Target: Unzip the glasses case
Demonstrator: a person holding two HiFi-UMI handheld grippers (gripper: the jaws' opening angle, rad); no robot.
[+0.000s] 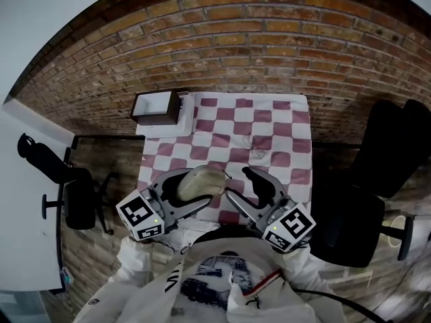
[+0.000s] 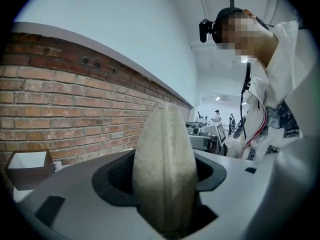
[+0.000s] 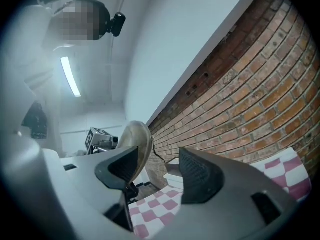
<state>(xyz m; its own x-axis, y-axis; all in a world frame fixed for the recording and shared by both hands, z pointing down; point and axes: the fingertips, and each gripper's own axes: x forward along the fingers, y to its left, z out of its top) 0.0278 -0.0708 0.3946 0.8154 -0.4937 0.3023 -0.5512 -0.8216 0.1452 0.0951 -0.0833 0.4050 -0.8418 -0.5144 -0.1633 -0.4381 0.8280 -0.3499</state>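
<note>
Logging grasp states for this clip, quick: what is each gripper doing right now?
Left gripper: closed on the glasses case.
Right gripper: open, nothing between its jaws.

Even, soft indoor light. 1 ceiling tube [image 3: 72, 76] glares white in the right gripper view. Fisheye bends the brick wall [image 1: 256, 39] — corners go black, shadows faint.

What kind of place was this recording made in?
Probably an office or lab workroom: a brick wall, black office chairs beside a checked tablecloth, and benches with equipment further back in the room.
</note>
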